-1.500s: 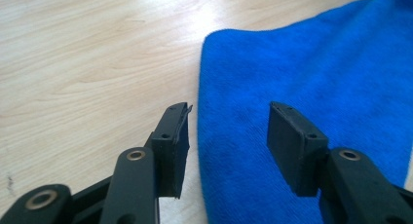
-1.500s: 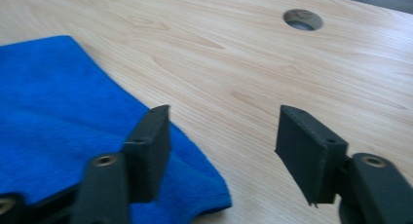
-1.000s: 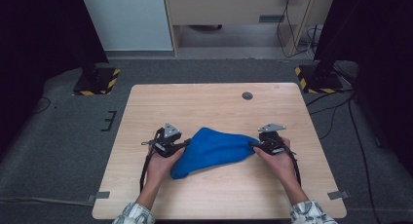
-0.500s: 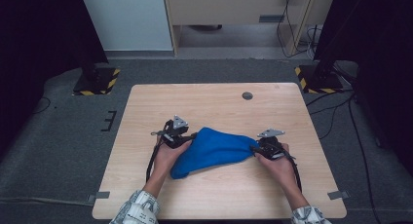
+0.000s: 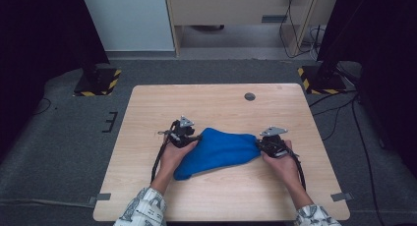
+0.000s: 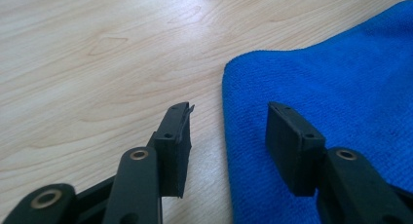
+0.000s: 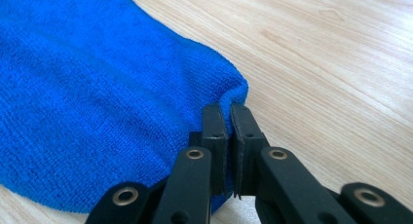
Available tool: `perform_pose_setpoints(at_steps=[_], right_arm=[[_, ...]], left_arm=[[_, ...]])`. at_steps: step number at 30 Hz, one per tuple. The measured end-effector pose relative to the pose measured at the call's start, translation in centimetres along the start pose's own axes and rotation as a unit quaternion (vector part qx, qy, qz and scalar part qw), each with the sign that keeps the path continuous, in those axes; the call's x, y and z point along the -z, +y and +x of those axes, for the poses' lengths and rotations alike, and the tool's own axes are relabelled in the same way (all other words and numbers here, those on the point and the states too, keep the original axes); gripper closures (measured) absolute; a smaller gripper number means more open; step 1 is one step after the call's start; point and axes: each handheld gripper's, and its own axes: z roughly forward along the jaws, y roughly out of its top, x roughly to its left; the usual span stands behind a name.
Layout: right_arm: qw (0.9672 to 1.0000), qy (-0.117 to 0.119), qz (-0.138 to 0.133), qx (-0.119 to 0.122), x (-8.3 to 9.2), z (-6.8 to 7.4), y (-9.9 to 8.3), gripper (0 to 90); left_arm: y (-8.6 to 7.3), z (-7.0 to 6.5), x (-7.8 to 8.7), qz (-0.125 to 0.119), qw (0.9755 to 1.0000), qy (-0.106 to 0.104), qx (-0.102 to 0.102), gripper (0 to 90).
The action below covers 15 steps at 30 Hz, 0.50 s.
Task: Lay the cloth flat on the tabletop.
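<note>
One blue cloth (image 5: 216,150) on one wooden desk (image 5: 216,105), with one small dark round hole (image 5: 250,96) in the desktop. Two hand-held tools, left tool (image 5: 189,136) and right tool (image 5: 263,143), each with two black jaws. Two yellow-and-black striped stand bases (image 5: 98,82) on the floor beyond.

Light wood table (image 5: 216,103) with a dark round grommet (image 5: 250,96) near its far edge. Grey carpet floor (image 5: 59,137). Yellow-black striped stand bases (image 5: 98,82) at both far corners, cables (image 5: 339,123) trailing right. Beige cabinet (image 5: 236,7) behind.
</note>
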Motion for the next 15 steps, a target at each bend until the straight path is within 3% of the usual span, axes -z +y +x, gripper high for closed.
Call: perform_pose_setpoints(at_steps=[10, 15], right_arm=[[1.0, 0.006, -0.005, -0.001, 0.2, -0.1, 0.1, 86.5], [0.9999, 0.01, -0.012, -0.004, 0.4, 0.0, 0.2, 86.6]], left_arm=[[0.0, -0.4, -1.0, 0.016, 0.9998, -0.008, -0.003, 54.9], [-0.2, -0.5, -1.3, 0.025, 0.9996, -0.016, -0.004, 62.4]])
